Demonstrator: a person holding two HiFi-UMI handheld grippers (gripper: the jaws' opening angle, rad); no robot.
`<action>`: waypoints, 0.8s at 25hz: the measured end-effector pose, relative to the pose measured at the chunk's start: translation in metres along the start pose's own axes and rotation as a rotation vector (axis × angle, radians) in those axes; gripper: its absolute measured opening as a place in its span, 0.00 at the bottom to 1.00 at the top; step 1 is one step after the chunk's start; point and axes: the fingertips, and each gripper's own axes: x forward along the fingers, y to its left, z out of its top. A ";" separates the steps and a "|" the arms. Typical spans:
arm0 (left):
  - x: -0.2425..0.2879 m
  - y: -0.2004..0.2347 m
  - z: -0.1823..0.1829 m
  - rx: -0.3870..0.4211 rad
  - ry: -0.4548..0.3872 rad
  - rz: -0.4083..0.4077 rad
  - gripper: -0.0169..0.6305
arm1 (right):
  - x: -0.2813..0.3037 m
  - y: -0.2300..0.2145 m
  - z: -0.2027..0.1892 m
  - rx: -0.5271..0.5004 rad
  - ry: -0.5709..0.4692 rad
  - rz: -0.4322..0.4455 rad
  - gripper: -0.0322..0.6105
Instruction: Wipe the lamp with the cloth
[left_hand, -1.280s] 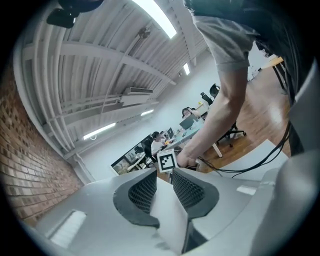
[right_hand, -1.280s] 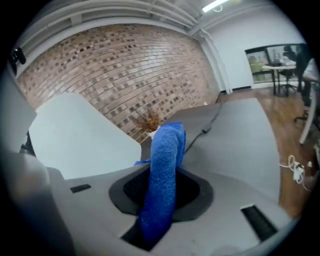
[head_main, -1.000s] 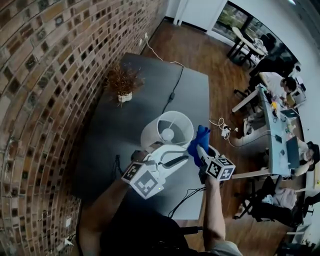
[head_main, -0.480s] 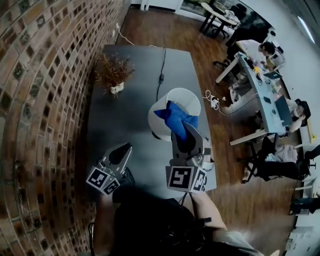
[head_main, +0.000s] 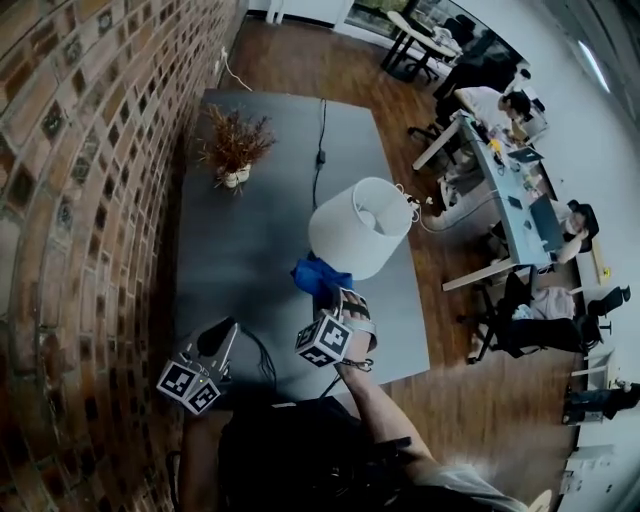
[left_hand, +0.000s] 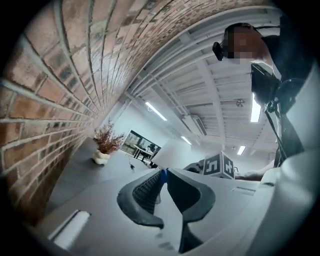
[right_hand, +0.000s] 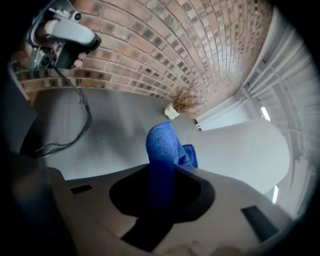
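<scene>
Head view | right tongs clamped on blue cloth | cloth just beside white lamp shade, over grey bench | left tongs have just closed, together, empty, near brick wall

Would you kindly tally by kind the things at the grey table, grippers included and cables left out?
Lamp: 1
Blue cloth: 1, in the right gripper
Potted plant: 1
Grippers: 2, the left gripper empty, its jaws having just been closing
Total: 5
</scene>
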 end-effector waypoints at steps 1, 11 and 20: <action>-0.005 0.003 -0.001 -0.007 0.000 0.008 0.08 | -0.006 0.001 0.004 0.018 -0.014 0.022 0.19; -0.007 -0.006 -0.010 -0.017 -0.019 -0.012 0.08 | -0.061 -0.160 0.085 -0.198 0.010 -0.409 0.19; -0.012 -0.006 -0.016 -0.070 -0.041 0.005 0.08 | 0.012 -0.003 0.054 -0.332 0.052 0.049 0.19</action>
